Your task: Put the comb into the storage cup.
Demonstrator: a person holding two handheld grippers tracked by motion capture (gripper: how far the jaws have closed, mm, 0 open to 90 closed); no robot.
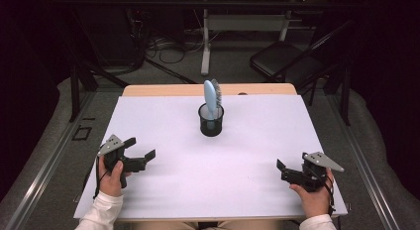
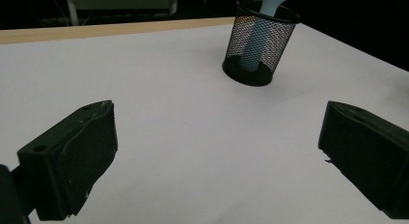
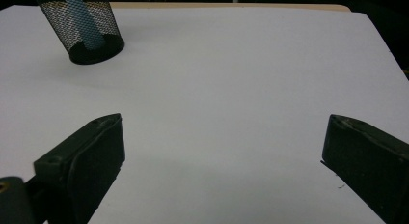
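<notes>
1. I hold one gripper in each hand over the white table (image 1: 198,190), and my forearms come in over the near edge.
2. My left gripper (image 1: 140,151) is near the left edge of the table, in the near half. Its two black jaws are spread wide apart, and nothing is between them. In the left gripper view I see only bare white surface between the two jaws.
3. My left hand (image 1: 113,176) grips the body of this gripper from behind, and the grey three-cornered plate sits on top of it.
4. My right gripper (image 1: 283,169) is near the right edge of the table, also in the near half. Its jaws are spread wide too, and they hold nothing. The right gripper view shows bare table between them.
5. My right hand (image 1: 313,196) closes around the back of that gripper.
6. A black mesh cup (image 1: 211,122) stands upright near the middle of the far edge of the table, well apart from both grippers.
7. A light blue hairbrush (image 1: 212,97) stands in the cup with the handle down, and its head rises above the rim. The bristles look toward the right side.
8. Through the mesh, the blue handle reaches down to the bottom of the cup.
</notes>
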